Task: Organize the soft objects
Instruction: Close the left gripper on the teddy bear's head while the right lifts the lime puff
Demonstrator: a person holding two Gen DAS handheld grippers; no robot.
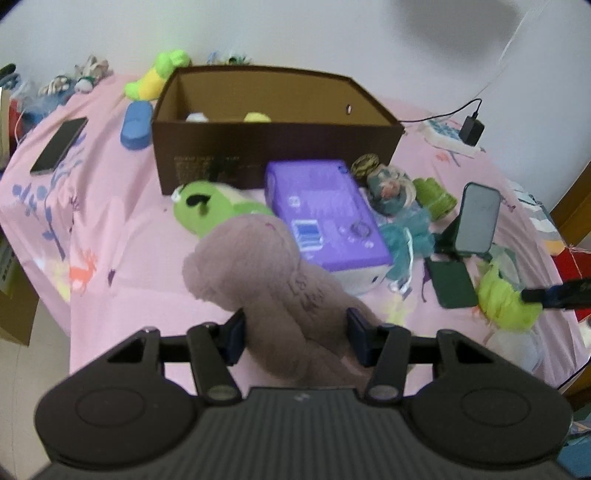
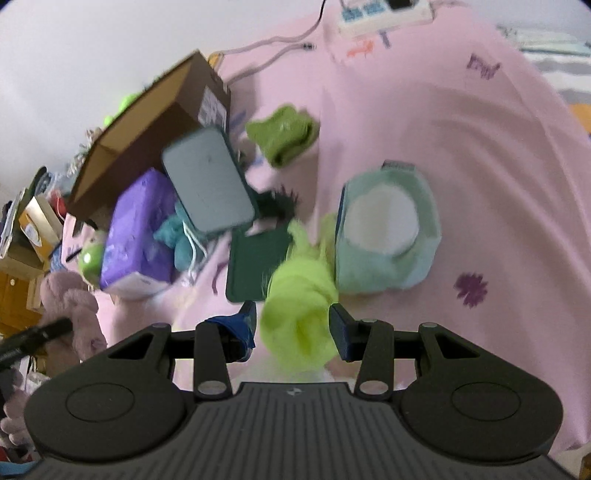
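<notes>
My left gripper is shut on a mauve plush toy, held above the pink bed; the toy also shows at the left of the right wrist view. My right gripper is shut on a lime-green fluffy toy, which also shows in the left wrist view. A brown cardboard box stands open at the back with a white and a yellow soft thing inside. A green frog plush lies in front of the box.
A purple pack, a phone on a green stand, a teal fluffy item, a green rolled cloth and a dark green wallet crowd the bed. A pale green pouch lies right. Power strip at the far edge.
</notes>
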